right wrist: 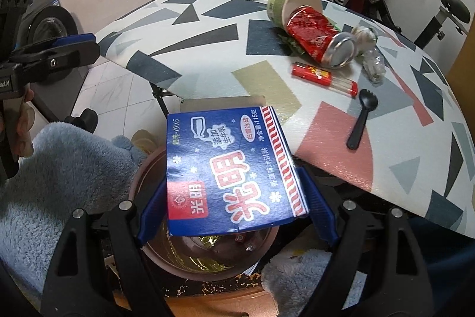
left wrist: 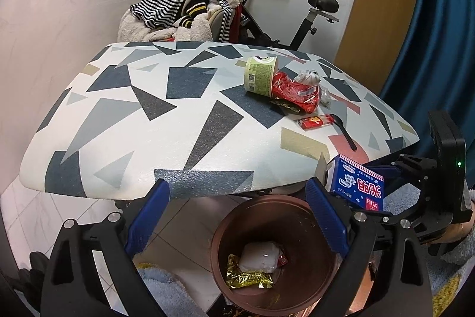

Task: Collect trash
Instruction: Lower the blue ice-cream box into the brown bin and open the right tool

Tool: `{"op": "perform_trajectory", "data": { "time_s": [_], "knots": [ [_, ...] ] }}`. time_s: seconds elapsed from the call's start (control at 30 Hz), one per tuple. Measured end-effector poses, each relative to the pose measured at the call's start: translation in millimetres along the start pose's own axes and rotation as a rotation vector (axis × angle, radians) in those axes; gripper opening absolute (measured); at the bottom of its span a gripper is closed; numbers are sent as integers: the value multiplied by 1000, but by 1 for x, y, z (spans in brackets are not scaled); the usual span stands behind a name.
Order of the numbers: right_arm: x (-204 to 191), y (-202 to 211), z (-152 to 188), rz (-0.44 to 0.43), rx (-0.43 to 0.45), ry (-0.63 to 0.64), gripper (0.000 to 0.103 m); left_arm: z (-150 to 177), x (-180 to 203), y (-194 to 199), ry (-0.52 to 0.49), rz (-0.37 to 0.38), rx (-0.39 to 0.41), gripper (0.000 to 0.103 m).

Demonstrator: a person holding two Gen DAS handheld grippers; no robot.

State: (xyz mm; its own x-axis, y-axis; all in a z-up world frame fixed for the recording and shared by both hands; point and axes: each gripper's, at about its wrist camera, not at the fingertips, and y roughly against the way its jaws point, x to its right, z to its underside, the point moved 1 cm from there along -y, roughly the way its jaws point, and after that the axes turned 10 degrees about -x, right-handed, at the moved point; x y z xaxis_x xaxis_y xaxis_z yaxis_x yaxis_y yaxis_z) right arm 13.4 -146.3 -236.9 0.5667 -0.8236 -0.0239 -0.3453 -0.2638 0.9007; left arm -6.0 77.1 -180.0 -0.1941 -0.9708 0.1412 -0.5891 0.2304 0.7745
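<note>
My right gripper [right wrist: 234,198] is shut on a blue ice-cream carton [right wrist: 228,168] and holds it over the brown bin [right wrist: 166,254] beside the table. The carton also shows in the left wrist view [left wrist: 359,183]. My left gripper [left wrist: 237,216] is open and empty above the bin [left wrist: 255,296], which holds a white wad [left wrist: 261,257] and a gold wrapper [left wrist: 246,278]. On the patterned table [left wrist: 148,121] lie a green paper cup [left wrist: 259,75], a crushed red can [left wrist: 294,91], a red lighter [left wrist: 314,121], a black plastic spoon [left wrist: 344,132] and crumpled wrap [right wrist: 372,64].
A chair piled with striped clothes [left wrist: 178,8] and an exercise bike [left wrist: 297,20] stand behind the table. Blue fluffy fabric [right wrist: 59,168] lies by the bin. A blue curtain [left wrist: 439,49] hangs at the right.
</note>
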Motion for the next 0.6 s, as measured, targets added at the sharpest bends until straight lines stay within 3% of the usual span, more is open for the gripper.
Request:
{"op": "perform_trajectory", "data": {
  "time_s": [0.6],
  "knots": [
    [-2,-6,-5,-26,-13,-4,82,-4,-2,4,-7,-25,3,91]
  ]
}}
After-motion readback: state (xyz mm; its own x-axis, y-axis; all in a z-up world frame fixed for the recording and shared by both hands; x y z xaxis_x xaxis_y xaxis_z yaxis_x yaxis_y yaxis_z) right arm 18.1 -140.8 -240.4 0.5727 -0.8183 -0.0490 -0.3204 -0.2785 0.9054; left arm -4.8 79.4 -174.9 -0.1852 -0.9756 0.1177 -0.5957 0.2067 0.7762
